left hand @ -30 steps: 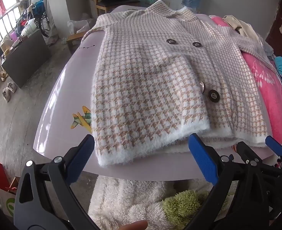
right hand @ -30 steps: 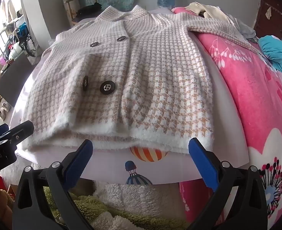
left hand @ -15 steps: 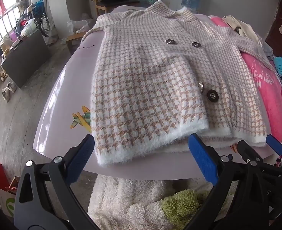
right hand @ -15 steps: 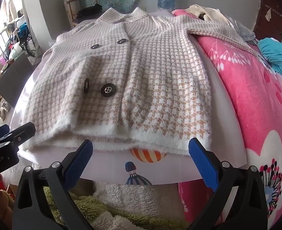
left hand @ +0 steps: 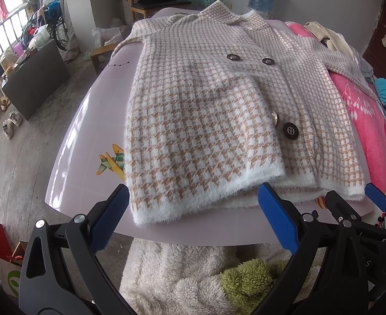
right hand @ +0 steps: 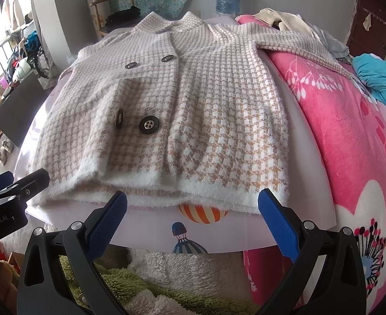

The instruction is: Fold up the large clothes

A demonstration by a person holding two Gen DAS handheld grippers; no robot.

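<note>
Both my left gripper [left hand: 193, 219] and right gripper [right hand: 193, 219] were wide apart, empty, near the fuzzy coat [right hand: 193, 110], floppy and thick-looking, so I figured grab the white hem [right hand: 219, 190].

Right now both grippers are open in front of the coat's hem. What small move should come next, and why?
Probably ease the left gripper forward onto the fluffy white hem of the houndstooth coat and close on it. Both grippers hover open, holding nothing; the right gripper also faces the hem. The coat lies flat on the table, one sleeve trailing over the pink blanket.
</note>
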